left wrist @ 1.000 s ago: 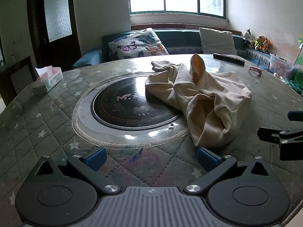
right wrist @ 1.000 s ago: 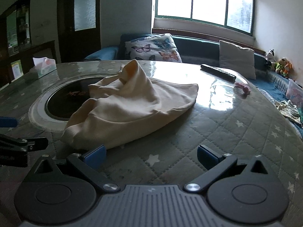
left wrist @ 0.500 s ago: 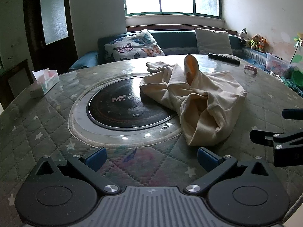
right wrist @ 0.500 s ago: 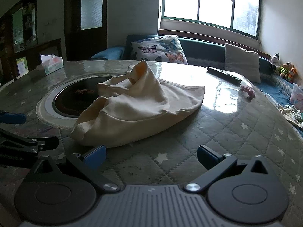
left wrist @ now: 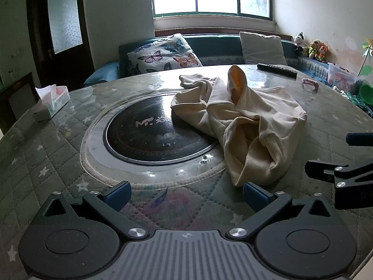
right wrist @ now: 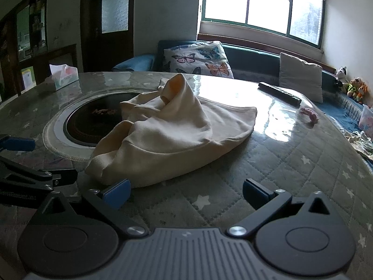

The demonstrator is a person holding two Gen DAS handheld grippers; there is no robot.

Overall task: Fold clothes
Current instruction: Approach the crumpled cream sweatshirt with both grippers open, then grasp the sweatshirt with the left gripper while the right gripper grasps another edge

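The left tool [left wrist: 185, 192] is spread wide and empty, low over the bench [left wrist: 46, 163]. The right tool [right wrist: 185, 192] is spread and empty too, its left blue pad just beside the garment [right wrist: 167, 135]. The garment is cream, crumpled in a loose heap with one fold standing up in a peak, its orange-tinted inside showing. It lies partly over the black round plate [left wrist: 149, 137] in the bench's middle.

Dim daylight from window [right wrist: 261, 7], glare on table [right wrist: 275, 121], fisheye-bent edges, perhaps slightly soft.
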